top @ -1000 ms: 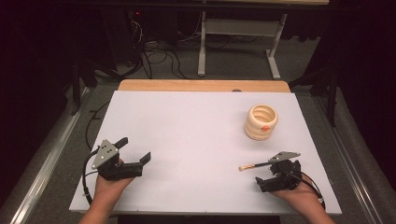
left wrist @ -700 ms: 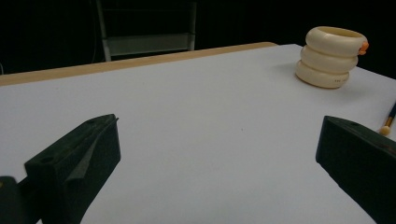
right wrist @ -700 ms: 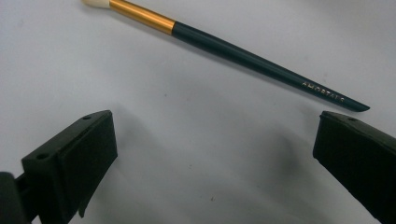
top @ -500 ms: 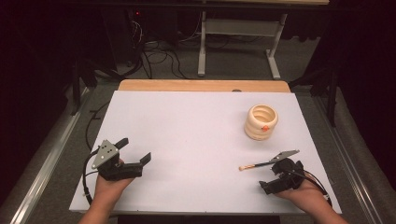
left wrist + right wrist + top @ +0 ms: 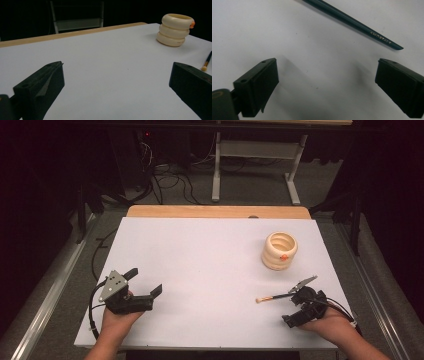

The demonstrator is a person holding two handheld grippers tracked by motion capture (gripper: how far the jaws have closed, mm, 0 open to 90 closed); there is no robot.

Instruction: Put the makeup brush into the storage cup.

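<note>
A thin brush [image 5: 275, 297] with a dark handle and pale tip lies on the white table [image 5: 210, 260] at the front right. My right gripper [image 5: 295, 307] sits just behind the handle's end, pointing down at the table. Its jaws have just been closing a little but stand wide open [image 5: 327, 62], with bare table between them; the brush handle [image 5: 352, 21] lies beyond the fingertips. A cream ribbed cup [image 5: 279, 251] with a small orange bit [image 5: 283, 257] on its side stands farther back. My left gripper [image 5: 145, 281] rests open at the front left, nothing between its jaws [image 5: 116, 66].
A wooden strip [image 5: 215, 211] borders the table's far edge. Beyond it are a metal stand [image 5: 255, 155] and cables on the floor. From the left gripper view the cup [image 5: 175, 30] and brush [image 5: 207, 61] lie far to the right.
My right gripper has shifted slightly to the right by the brush's handle end. The left gripper, brush and cup have not moved.
</note>
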